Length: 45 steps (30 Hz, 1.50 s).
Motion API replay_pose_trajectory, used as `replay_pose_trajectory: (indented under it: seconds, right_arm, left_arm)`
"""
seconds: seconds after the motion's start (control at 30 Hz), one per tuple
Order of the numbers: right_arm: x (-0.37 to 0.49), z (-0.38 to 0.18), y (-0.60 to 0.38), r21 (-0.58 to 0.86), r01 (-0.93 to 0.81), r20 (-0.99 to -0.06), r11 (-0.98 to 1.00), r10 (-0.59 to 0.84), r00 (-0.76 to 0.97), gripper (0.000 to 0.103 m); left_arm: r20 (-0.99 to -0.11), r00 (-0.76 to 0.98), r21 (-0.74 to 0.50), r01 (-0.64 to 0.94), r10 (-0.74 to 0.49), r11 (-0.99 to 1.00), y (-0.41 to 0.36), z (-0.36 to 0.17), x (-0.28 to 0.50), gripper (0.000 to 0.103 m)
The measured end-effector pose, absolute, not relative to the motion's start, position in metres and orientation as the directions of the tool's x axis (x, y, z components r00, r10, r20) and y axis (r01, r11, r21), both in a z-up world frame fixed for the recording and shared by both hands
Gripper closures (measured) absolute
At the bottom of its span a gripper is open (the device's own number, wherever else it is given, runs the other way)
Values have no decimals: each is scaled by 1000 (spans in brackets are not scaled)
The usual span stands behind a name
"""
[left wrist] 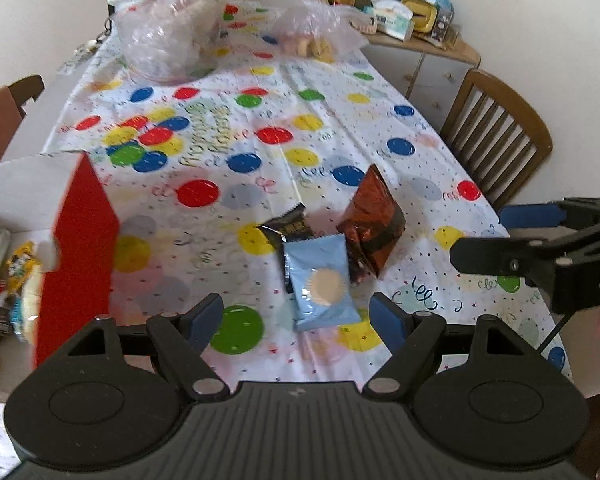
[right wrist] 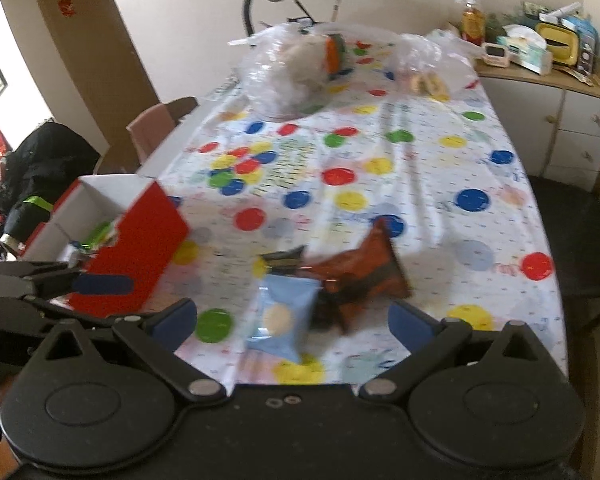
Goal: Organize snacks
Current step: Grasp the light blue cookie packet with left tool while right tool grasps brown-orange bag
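Red box (left wrist: 80, 248), holding snacks, stands left of the blue packet (left wrist: 322, 280). The packet lies on the worktop (left wrist: 420, 152), long axis pointing away. Left tool (left wrist: 296, 316), open and empty, straddles it, nearer. Right tool (right wrist: 292, 316) likewise open.

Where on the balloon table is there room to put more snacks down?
The bare stretch of tablecloth between the plastic bags at the far end and the three snack packets: blue, black, brown. Bare cloth also lies between the red box and those packets. The packets themselves are bunched together.
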State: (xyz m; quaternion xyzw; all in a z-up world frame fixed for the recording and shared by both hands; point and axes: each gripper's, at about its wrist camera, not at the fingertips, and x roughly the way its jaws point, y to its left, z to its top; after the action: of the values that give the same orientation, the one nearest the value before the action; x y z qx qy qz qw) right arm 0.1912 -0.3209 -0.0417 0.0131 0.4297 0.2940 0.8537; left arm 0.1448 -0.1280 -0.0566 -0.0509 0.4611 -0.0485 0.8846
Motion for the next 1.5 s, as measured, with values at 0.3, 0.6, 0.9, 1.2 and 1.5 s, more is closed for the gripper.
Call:
replay_pose_trajectory:
  seconds: [0.3,0.6,0.9,1.2,1.5]
  right_arm:
    - [232,-70,-339,236,-522,-763,820,489,423,1]
    - [271,-96,-317,200,-621,-797,758,495,347,1]
    - [287,-122,-294,148,-685,-818,713,478,320,1]
    - [298,-136,-289,162,-681,-827,714,475,301,11]
    - [296,-136,-290,166,-682,-819,713,485,308,25]
  left_arm:
    - [-854,508,-116,21,-111,993,-156,-92,177,23]
    - [-887,450,-131,-31,-103,991,-163,-119,201,23]
    - [-897,433,-130,-55,-94,990,-163,-129,215,23]
    - [-918,387,-124,-64,-90,990,-163,-140,223,38]
    - [-920,384,-108,-37,-85,993,-169,-140,223,56]
